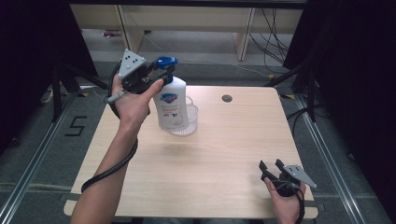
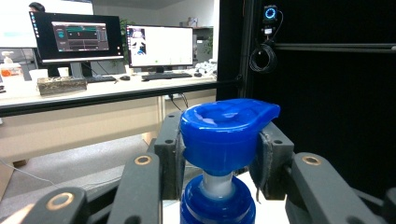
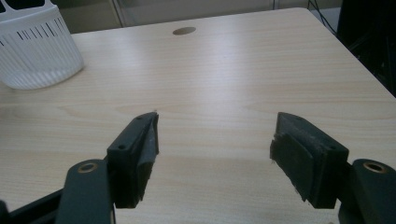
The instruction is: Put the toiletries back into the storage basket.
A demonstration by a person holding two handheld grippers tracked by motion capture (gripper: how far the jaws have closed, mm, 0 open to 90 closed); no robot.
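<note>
White soap bottle point(image 1: 169, 105) with blue pump head point(image 2: 224, 135), printed label, stands on the table point(image 1: 224, 154); left gripper point(image 1: 156, 74) fingers clamp the pump head, right gripper point(image 3: 215, 154) fingers wide, empty.

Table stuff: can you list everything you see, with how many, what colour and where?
soap bottle: 1, white with a blue pump, back left of the table, held by its pump
basket: 1, white and see-through, right behind the bottle
table: 1, light wood, centre
table hole: 1, grey, back edge
monitors: 2, switched on, on a far desk
left gripper: 1, black, shut on the pump
right gripper: 1, black, open, front right corner
</note>
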